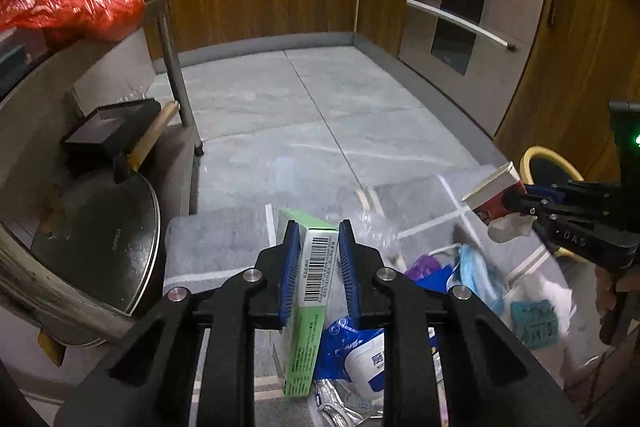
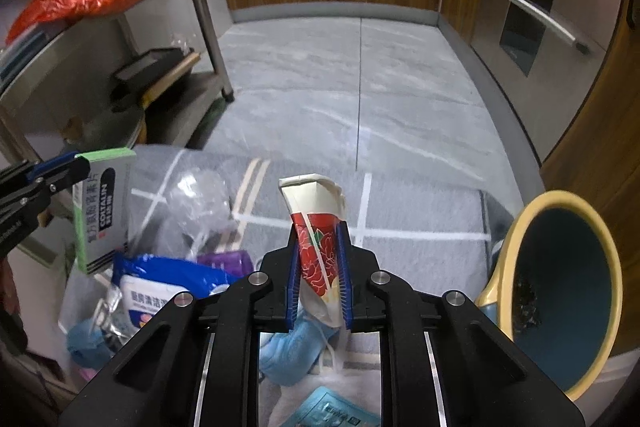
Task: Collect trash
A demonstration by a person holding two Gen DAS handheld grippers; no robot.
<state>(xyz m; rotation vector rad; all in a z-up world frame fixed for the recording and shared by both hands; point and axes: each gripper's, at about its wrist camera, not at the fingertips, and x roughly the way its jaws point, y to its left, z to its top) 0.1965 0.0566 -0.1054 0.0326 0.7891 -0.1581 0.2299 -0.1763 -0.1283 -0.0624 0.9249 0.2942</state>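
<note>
Two grips are loaded. Left gripper (image 1: 319,259) has its blue pads clamped on the narrow sides of a green-and-white cardboard medicine box with a barcode (image 1: 316,279), jaws narrow, box held clear above the litter. Right gripper (image 2: 319,267) pinches a crumpled red-and-white floral paper carton (image 2: 316,247) at its lower half, jaws nearly together, top end sticking up free.

Both items hang over the grey rug with white grid lines (image 2: 400,211). Rest of the trash sits on the rug's near-left part: blue-and-white wipes packet (image 2: 144,295), clear crinkled plastic wrap (image 2: 200,195), light blue face mask (image 2: 296,351), teal sachet (image 2: 332,411).

Round bin with yellow rim and dark blue inside (image 2: 560,291) stands at the rug's right edge, just beside the right gripper.

To do this step well, I think:
- carry the carton right, over the rim, before opening; grip is low so it may swing
- keep pads squeezed until it is above the dark opening
- box goes second, crossing above the pile, narrow end down
- left grip looks secure; avoid snagging the plastic wrap below it.
</note>
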